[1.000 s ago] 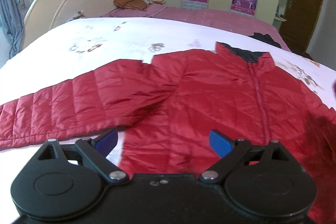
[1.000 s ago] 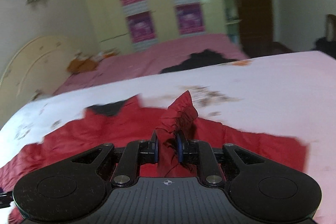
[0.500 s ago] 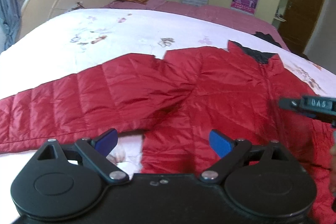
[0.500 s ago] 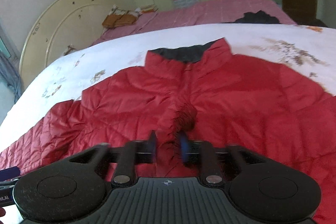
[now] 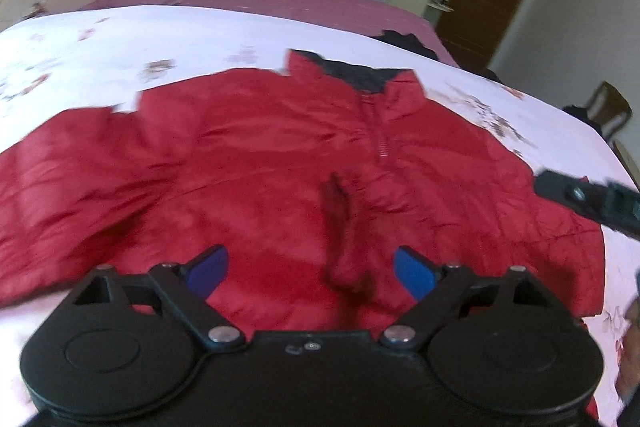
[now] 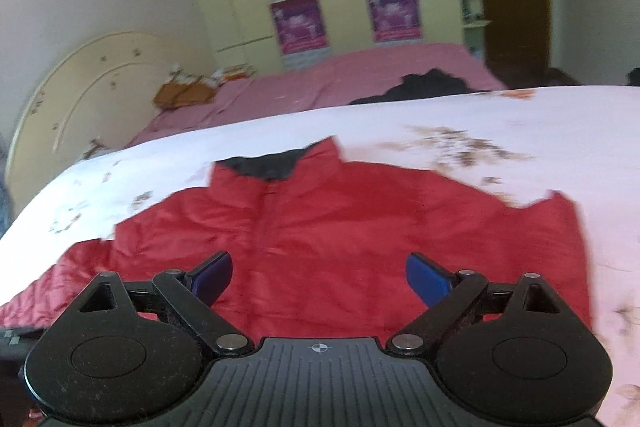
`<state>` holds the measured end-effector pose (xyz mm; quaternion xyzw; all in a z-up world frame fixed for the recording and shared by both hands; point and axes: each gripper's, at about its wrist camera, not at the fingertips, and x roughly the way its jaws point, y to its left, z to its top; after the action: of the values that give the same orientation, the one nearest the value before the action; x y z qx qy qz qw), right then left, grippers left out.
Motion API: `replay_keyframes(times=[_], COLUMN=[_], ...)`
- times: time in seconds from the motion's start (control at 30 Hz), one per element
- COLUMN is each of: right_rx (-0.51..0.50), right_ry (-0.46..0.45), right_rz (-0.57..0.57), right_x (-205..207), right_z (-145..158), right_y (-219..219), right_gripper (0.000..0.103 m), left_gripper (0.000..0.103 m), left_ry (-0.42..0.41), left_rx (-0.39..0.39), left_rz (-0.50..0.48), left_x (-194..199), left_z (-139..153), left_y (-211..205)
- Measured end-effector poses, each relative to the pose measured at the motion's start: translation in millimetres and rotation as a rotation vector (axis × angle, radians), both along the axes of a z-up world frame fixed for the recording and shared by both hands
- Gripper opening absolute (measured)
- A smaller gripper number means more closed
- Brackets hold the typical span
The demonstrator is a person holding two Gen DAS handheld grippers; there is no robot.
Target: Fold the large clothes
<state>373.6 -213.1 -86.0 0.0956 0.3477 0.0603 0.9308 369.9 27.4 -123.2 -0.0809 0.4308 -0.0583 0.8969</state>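
Your red jacket (image 5: pixel 280 163) lies spread flat on the white bed (image 5: pixel 100 55), collar toward 12 o'clock. Your left claw (image 5: pixel 310 267) is closing but grips nothing, its pads either side of a raised fold. Your right claw (image 6: pixel 319 277) is opening wide above the jacket's front, empty.

I see soft daylight, rather dim. Both views are blurred by motion; the jacket (image 5: pixel 280 167) looks smeared, and the edges bend strongly.
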Motion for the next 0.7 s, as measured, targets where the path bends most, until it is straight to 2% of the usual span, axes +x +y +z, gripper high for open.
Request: replay_keyframes(times=[0.07,0.17,0.23,0.27,0.37,0.53,0.7], right_rx=[-0.005,0.014,0.039,0.04,0.034,0.012,-0.013], right_ry=[0.002,0.013,0.015,0.018,0.02,0.006,0.012], right_rz=[-0.032,-0.081,-0.109,-0.123,-0.149,-0.187,-0.203], right_x=[-7.6,-16.8,-22.8,-25.3,-28.8,-26.2,-16.1], right_z=[-0.8,-3.9,-5.9,-7.0,-9.2,-11.8,-18.4], right_y=[-13.2,-33.0,-45.5,-49.7,-58.8,-70.6,-76.7], right_gripper=[0.093,0.093,0.093,0.093,0.093,0.093,0.093], left_gripper=[0.072,0.056,0.032,0.014,0.008,0.007,0.007], left_ry=[0.005,0.058,0.029,0.022,0.004,-0.097,-0.167], left_rx=[-0.011,-0.055,-0.068,-0.072,-0.075,-0.118,-0.052], left_rz=[-0.032,-0.028,-0.031,-0.04,-0.051,-0.034,0.076], left_x=[13.4,25.2,27.4,27.8,27.8,18.0,14.8], left_z=[-9.7,-23.9,-28.8,-29.7,-28.0,0.1,12.4], left_y=[-8.3,-9.2,-7.6,-7.1,-8.8,9.4,45.2])
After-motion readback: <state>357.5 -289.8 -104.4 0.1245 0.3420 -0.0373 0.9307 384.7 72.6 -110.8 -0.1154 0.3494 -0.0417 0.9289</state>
